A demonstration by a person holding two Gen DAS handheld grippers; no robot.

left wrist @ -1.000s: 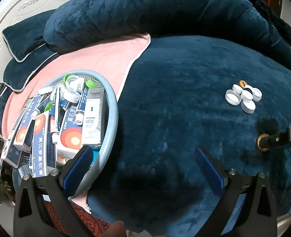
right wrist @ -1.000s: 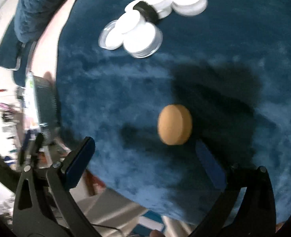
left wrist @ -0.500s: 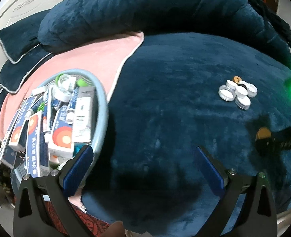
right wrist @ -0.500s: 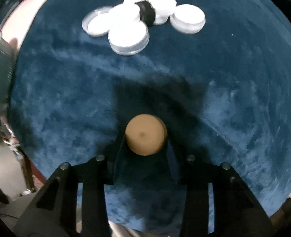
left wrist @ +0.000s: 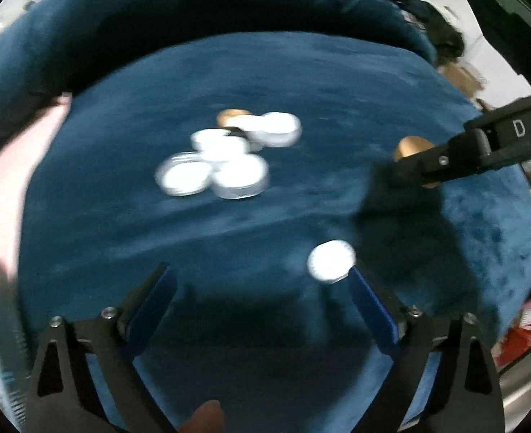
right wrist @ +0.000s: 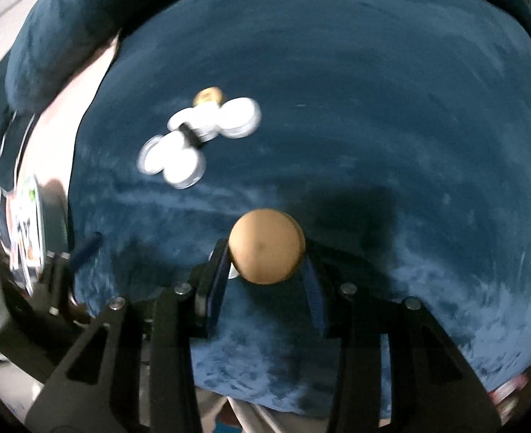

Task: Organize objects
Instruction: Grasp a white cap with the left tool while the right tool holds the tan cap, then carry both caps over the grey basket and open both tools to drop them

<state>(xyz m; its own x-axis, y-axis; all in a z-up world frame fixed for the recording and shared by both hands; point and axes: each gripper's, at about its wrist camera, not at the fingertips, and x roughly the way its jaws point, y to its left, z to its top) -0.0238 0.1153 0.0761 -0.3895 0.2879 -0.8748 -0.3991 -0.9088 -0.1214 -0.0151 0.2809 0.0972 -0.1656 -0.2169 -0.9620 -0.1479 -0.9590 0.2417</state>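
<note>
right gripper [right wrist: 265, 252] has its jaws pinching the tan cap [right wrist: 267, 247] by its rim, lifted clear of the blue blanket [right wrist: 373, 108], likely so it can travel to the cluster of white lids [left wrist: 229, 155] where another tan cap [left wrist: 231, 115] already sits. left gripper [left wrist: 261, 288] has jaws spread but just been closing with nothing between them; a lone white lid [left wrist: 332, 260] lies just beside its right pad, probably the next pick.
</note>
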